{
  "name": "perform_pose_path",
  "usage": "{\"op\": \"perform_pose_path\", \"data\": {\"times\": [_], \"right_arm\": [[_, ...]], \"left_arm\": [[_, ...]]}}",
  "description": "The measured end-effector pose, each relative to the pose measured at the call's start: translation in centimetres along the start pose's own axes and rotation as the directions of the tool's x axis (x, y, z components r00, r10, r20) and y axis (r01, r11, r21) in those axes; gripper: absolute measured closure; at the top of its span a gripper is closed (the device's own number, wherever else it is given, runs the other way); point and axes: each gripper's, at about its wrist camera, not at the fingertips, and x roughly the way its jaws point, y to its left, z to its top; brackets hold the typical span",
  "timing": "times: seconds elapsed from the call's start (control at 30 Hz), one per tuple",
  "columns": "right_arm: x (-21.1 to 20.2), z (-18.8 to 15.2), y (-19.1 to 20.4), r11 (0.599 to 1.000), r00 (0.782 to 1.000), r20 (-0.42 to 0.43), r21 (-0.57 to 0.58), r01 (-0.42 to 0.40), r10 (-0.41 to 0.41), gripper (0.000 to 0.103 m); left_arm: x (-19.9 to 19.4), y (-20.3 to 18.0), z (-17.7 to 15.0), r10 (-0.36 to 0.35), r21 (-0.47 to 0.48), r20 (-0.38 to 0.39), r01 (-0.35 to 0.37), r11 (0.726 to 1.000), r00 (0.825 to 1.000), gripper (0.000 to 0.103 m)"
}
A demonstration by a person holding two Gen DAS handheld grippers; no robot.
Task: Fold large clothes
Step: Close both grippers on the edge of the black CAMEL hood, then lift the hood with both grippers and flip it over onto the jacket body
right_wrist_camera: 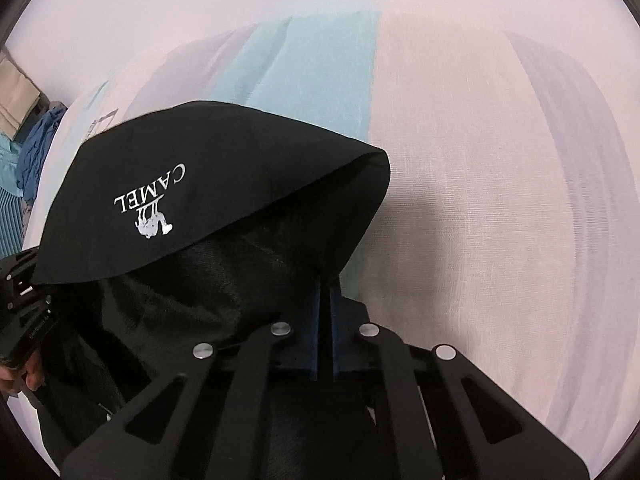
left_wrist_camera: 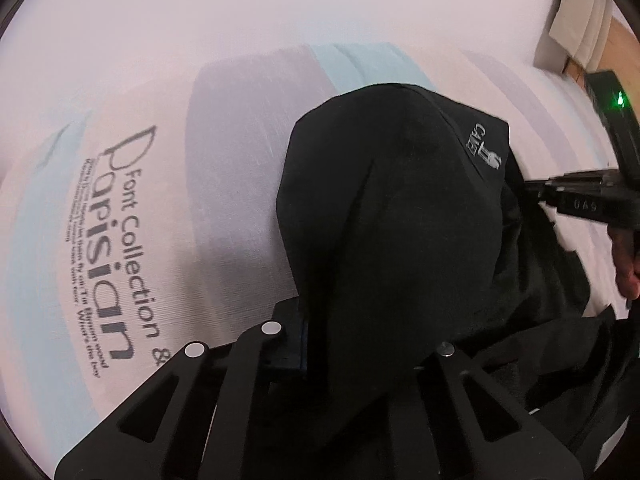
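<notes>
black jacket [right_wrist_camera: 208, 184] sits bunched mid-bedsheet [right_wrist_camera: 480, 200], soft and floppy, probably a bit heavy. left gripper [left_wrist_camera: 360, 344] and right gripper [right_wrist_camera: 325, 300] are both clamped on its fabric; hems grip best.

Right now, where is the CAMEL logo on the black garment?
In the right wrist view the CAMEL logo sits upside down at left on the black garment, up-left of the right gripper, over the printed sheet.

Pale printed bedsheet [left_wrist_camera: 120, 220] with teal stripe [right_wrist_camera: 320, 80] — blue cloth heap [right_wrist_camera: 36, 152] at its edge.
</notes>
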Motion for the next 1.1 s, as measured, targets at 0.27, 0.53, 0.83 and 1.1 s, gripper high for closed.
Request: {"op": "perform_pose_path", "data": {"times": [0.27, 0.53, 0.83, 1.1], "right_arm": [[-5.9, -2.4, 1.9, 0.997, 0.991, 0.119, -0.025, 0.072, -0.068, 0.101], [-11.9, -5.1, 5.9, 0.988, 0.972, 0.209, -0.082, 0.131, -0.111, 0.101], [-17.3, -9.7, 8.8, 0.978, 0.957, 0.259, -0.129, 0.166, -0.128, 0.101], [-20.0, -12.6, 9.6, 0.974, 0.948, 0.296, -0.154, 0.167, -0.116, 0.101]], "left_arm": [[-3.6, -1.0, 0.0, 0.018, 0.014, 0.043, -0.018, 1.0, 0.999, 0.098], [-8.5, -1.8, -3.3, 0.04, -0.005, 0.081, -0.04, 0.999, 0.996, 0.098], [-13.4, -2.3, -6.1, 0.09, -0.01, 0.123, -0.089, 0.996, 0.988, 0.098], [-16.6, -3.7, -9.4, 0.149, -0.004, 0.178, -0.15, 0.989, 0.973, 0.097]]}}
